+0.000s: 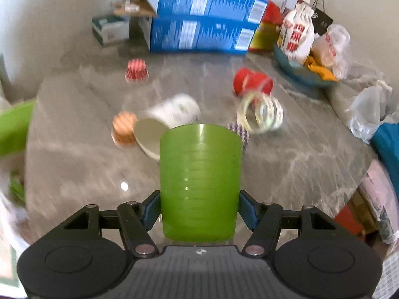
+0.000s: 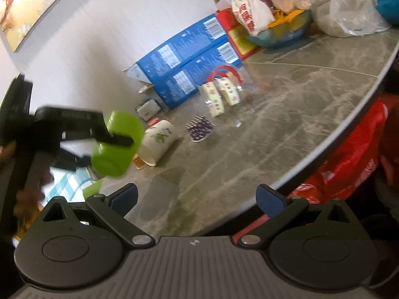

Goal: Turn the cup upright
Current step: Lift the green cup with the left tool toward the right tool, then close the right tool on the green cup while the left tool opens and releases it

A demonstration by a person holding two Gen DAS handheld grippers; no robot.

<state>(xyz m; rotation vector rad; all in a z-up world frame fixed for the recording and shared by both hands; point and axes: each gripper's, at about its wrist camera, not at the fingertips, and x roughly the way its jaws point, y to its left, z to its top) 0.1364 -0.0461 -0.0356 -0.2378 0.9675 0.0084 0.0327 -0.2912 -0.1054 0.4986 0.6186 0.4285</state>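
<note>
A green plastic cup (image 1: pixel 200 182) is held between the blue pads of my left gripper (image 1: pixel 199 211), which is shut on it, above the grey marble table (image 1: pixel 299 164). The right wrist view shows the same cup (image 2: pixel 117 143) tilted in the air in the left gripper (image 2: pixel 117 140), at the left. My right gripper (image 2: pixel 197 199) is open and empty, low over the table's near edge.
A white paper cup (image 1: pixel 164 122) lies on its side beside small patterned cups (image 1: pixel 123 130). A red cup (image 1: pixel 251 82) and tape rolls (image 1: pixel 261 113) lie behind. Blue boxes (image 1: pixel 204 25), a bowl with bags (image 1: pixel 299 49) and plastic bags (image 1: pixel 369 109) line the back and right.
</note>
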